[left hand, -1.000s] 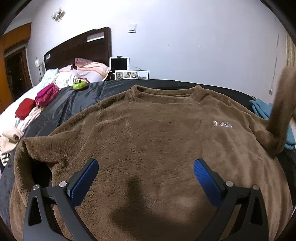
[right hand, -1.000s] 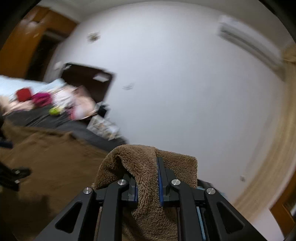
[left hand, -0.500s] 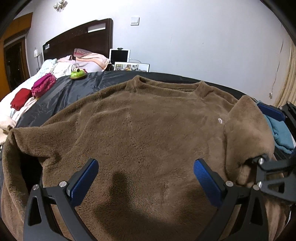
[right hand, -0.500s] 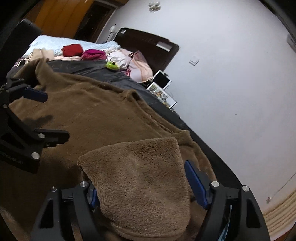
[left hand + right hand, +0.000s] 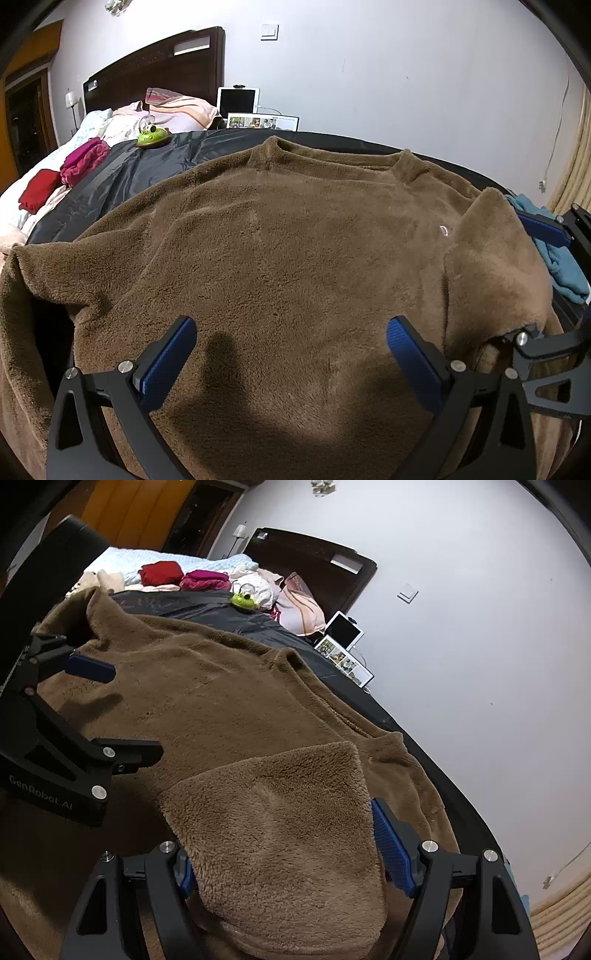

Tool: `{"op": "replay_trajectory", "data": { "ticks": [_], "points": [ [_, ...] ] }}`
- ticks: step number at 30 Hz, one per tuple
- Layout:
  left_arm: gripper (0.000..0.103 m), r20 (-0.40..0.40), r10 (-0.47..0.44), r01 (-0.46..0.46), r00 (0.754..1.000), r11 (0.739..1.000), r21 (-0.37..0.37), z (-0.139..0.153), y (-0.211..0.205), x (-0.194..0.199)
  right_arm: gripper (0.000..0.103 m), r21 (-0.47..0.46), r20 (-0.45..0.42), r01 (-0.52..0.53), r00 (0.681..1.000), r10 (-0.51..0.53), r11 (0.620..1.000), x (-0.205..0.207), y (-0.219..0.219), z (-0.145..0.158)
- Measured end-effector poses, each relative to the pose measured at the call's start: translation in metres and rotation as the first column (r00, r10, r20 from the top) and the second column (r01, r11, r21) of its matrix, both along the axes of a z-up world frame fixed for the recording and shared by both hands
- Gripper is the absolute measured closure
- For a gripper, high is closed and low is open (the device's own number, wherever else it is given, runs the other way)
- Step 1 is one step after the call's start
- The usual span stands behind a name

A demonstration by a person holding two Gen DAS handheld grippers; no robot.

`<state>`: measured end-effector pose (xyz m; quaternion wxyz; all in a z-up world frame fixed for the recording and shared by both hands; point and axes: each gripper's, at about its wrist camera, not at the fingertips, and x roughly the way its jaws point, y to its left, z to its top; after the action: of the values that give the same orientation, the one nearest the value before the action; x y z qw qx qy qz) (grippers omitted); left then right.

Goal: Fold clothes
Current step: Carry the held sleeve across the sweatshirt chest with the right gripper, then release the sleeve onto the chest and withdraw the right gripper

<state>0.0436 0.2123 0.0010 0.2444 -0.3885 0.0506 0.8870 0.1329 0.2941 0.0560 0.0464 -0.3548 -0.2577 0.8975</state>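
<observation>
A brown fleece sweater (image 5: 280,251) lies spread flat on a dark sheet, neckline toward the far wall. Its right sleeve (image 5: 491,266) is folded over onto the body; in the right wrist view the sleeve (image 5: 288,823) lies between my open fingers. My left gripper (image 5: 288,350) is open and empty just above the sweater's lower middle. My right gripper (image 5: 284,860) is open, its jaws wide on either side of the loose sleeve; it also shows in the left wrist view (image 5: 546,236) at the right edge. The left sleeve (image 5: 22,295) hangs off the near left.
The dark sheet (image 5: 155,162) covers the bed. Red (image 5: 37,190) and pink (image 5: 83,160) folded clothes, a green toy (image 5: 151,134) and pillows (image 5: 181,110) lie at far left. A blue garment (image 5: 561,258) lies right. A tablet (image 5: 238,101) and photo frame (image 5: 262,122) stand by the wall.
My right gripper carried the sleeve down over the sweater's body, then opened and let it go. The left gripper stayed open, shifting slightly closer over the sweater.
</observation>
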Motion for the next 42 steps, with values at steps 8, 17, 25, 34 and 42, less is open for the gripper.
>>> {"op": "replay_trajectory", "data": {
  "ticks": [8, 17, 25, 34, 42],
  "points": [
    [0.0, -0.023, -0.111, 0.112, 0.994, 0.989, 0.1, 0.012, 0.001, 0.011, 0.025, 0.003, 0.013, 0.001, 1.0, -0.001, 1.0, -0.003, -0.002, -0.003],
    [0.0, -0.012, -0.121, 0.122, 0.993, 0.992, 0.034, 0.004, 0.018, 0.014, 0.025, 0.015, 0.028, -0.018, 0.999, 0.018, 1.0, 0.002, -0.006, -0.005],
    [0.0, 0.046, -0.075, 0.074, 0.996, 0.997, 0.028, -0.006, 0.012, 0.003, 0.025, -0.062, 0.051, -0.068, 0.996, 0.071, 0.996, 0.021, -0.003, 0.003],
    [0.0, 0.106, 0.009, -0.015, 0.994, 0.998, 0.058, -0.01, -0.004, -0.011, 0.025, -0.325, 0.038, -0.028, 0.998, 0.043, 0.945, 0.081, 0.051, 0.023],
    [0.0, 0.049, -0.011, 0.01, 0.999, 1.0, 0.011, -0.002, 0.002, 0.003, 0.024, -0.493, 0.016, 0.008, 1.0, 0.0, 0.87, 0.114, 0.087, 0.031]
  ]
}}
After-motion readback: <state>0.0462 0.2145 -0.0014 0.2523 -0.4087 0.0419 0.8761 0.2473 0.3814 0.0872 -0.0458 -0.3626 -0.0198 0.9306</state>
